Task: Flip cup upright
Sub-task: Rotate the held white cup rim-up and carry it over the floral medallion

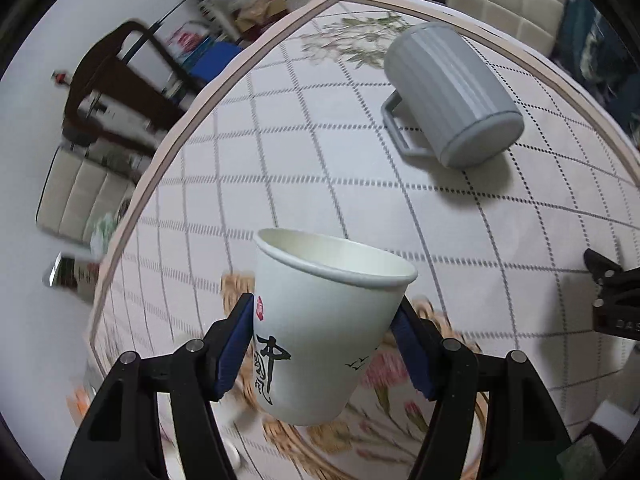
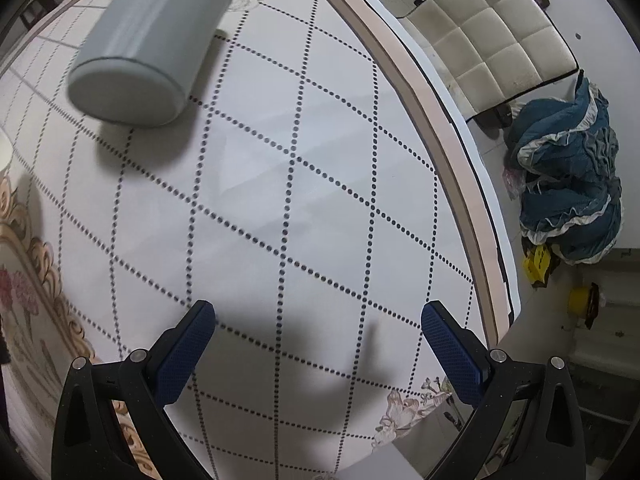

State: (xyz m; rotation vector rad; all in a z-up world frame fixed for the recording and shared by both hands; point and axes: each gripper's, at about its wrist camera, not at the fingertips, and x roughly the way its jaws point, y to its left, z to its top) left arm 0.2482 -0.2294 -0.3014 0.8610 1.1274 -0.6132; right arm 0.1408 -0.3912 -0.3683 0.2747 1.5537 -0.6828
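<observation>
My left gripper [image 1: 326,322] is shut on a white paper cup [image 1: 320,328] with black calligraphy. The cup is mouth up, tilted a little, held above the table. A grey ribbed plastic mug [image 1: 452,92] with a handle lies on its side further back on the table, its flat base towards me; it also shows in the right wrist view [image 2: 148,40] at the upper left. My right gripper [image 2: 318,314] is open and empty above the tablecloth. Part of the right gripper shows at the right edge of the left wrist view [image 1: 612,292].
The round table has a white cloth [image 2: 320,200] with dotted diamond lines and flower prints. Its edge [image 2: 452,128] curves along the right. Beyond it stand a cream padded chair [image 2: 492,28] and a heap of blue cloth [image 2: 568,192] on the floor. A dark wooden chair [image 1: 116,92] stands left.
</observation>
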